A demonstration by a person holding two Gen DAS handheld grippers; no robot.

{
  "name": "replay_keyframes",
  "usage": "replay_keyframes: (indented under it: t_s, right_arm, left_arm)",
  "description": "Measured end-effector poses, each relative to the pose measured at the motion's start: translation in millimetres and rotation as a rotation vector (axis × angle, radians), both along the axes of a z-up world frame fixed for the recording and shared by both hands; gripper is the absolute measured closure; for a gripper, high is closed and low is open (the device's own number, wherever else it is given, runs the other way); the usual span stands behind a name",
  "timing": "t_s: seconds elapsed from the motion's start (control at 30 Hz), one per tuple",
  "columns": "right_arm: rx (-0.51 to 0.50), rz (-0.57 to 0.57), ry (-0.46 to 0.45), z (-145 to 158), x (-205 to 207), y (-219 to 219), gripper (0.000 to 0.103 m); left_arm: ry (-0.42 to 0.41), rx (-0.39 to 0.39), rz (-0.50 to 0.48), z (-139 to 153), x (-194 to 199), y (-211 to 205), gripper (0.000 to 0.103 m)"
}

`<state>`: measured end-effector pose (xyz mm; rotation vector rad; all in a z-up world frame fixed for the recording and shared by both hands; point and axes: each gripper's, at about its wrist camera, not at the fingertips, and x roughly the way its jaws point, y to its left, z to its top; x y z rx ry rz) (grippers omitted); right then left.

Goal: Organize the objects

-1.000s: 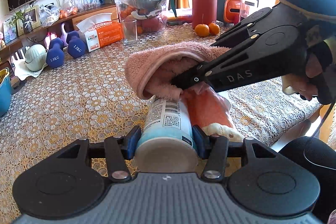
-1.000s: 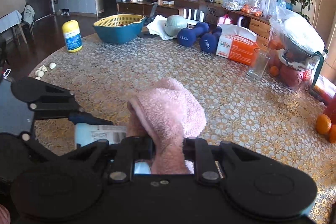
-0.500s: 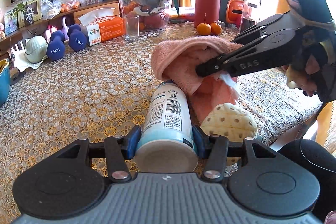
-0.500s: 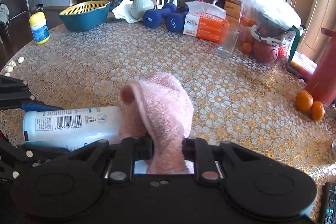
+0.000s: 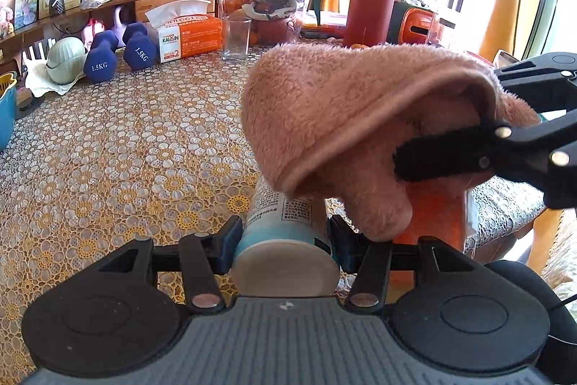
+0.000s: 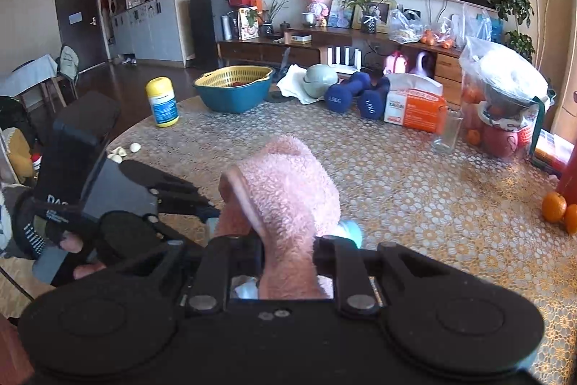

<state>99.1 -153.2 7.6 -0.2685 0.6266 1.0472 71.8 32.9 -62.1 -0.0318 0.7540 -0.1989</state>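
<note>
My left gripper [image 5: 285, 237] is shut on a white and light-blue bottle [image 5: 288, 222], which lies pointing away from me just above the lace-covered table [image 5: 108, 168]. A fluffy pink towel [image 5: 342, 118] hangs folded over the bottle's far end and hides most of it. My right gripper [image 5: 404, 157] comes in from the right, shut on that towel. In the right wrist view the towel [image 6: 288, 190] rises between my right gripper's [image 6: 285, 251] pads. The bottle's pale blue tip [image 6: 349, 230] peeks out beside it. My left gripper [image 6: 202, 204] and a person's hand [image 6: 79, 258] are at the left.
At the table's back stand a blue basin with a yellow colander [image 6: 234, 89], a yellow bottle [image 6: 162, 101], blue dumbbells [image 6: 357, 94], an orange tissue box [image 6: 414, 107], a glass [image 6: 449, 132] and bagged fruit [image 6: 505, 103]. Oranges [image 6: 555, 208] lie at the right, garlic cloves [image 6: 122, 152] at the left.
The towel in my right gripper slid off the bottle's far end, then came back higher and now covers it again. My left gripper kept hold of the bottle and rolled slightly.
</note>
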Motion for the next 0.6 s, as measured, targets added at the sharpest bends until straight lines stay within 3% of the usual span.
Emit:
replay_keyframes:
  t_s: [0.2, 0.6]
  right_arm:
    - [-0.02, 0.0, 0.038, -18, 3, 14, 0.085]
    - [-0.077, -0.075, 0.028, -38, 37, 25, 0.085]
  left_arm:
    - [-0.004, 0.007, 0.001, 0, -1, -2, 0.051]
    - [-0.006, 0.009, -0.009, 0, -2, -1, 0.051]
